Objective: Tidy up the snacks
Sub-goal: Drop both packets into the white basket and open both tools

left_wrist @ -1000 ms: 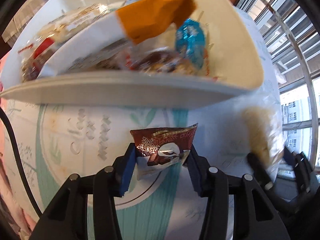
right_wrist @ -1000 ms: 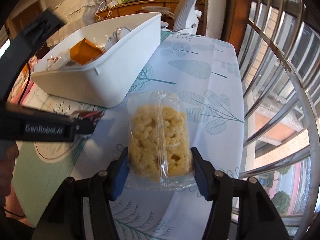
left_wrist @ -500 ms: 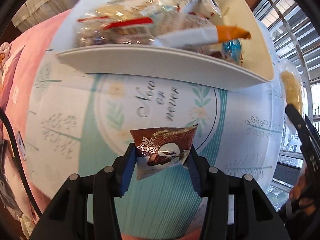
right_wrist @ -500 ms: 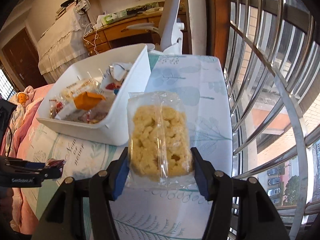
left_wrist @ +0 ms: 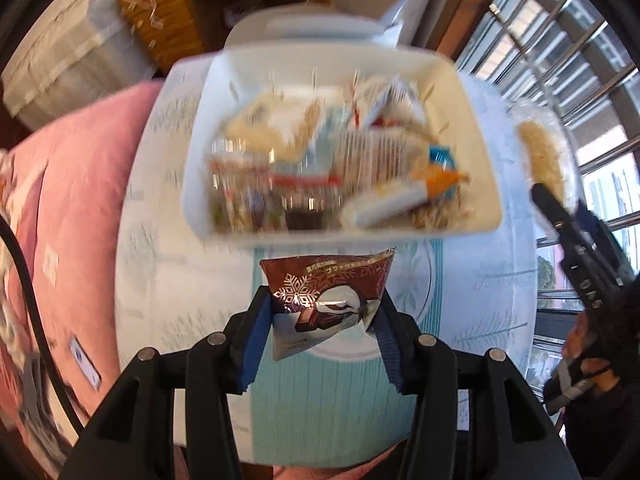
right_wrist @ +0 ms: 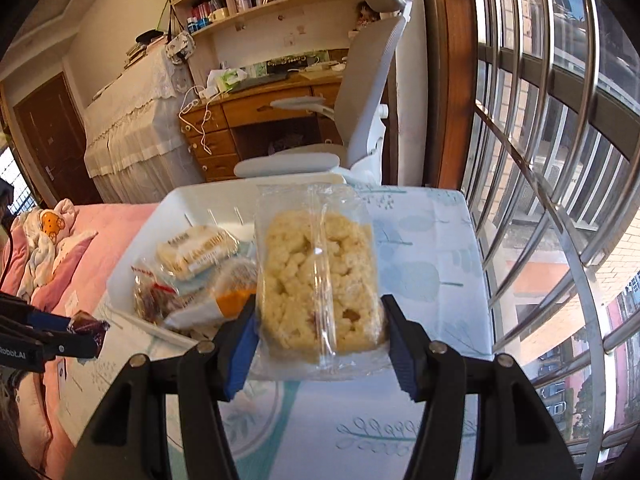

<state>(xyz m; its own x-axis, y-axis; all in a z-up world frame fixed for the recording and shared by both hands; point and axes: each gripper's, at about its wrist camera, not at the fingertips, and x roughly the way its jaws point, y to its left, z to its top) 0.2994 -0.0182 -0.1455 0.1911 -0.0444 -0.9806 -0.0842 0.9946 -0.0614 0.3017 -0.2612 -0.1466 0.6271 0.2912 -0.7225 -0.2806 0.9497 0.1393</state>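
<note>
My left gripper (left_wrist: 318, 316) is shut on a small brown chocolate snack packet (left_wrist: 326, 296), held above the table in front of the white bin (left_wrist: 486, 184). The bin holds several wrapped snacks, blurred in the left wrist view. My right gripper (right_wrist: 320, 332) is shut on a clear bag of puffed rice cake (right_wrist: 318, 280), held above the table near the bin's (right_wrist: 176, 208) right side. The left gripper (right_wrist: 60, 340) with its packet shows at the left edge of the right wrist view. The right gripper (left_wrist: 576, 236) with its bag shows at the right of the left wrist view.
The table carries a white and teal leaf-print cloth (right_wrist: 424, 264). A pink bed (left_wrist: 80, 184) lies to the left. A grey office chair (right_wrist: 360, 92) and a wooden desk (right_wrist: 248, 120) stand behind the table. Barred windows (right_wrist: 560, 160) run along the right.
Both grippers have risen and pulled back from the bin, each still holding its snack. I now look down into the bin from higher up.
</note>
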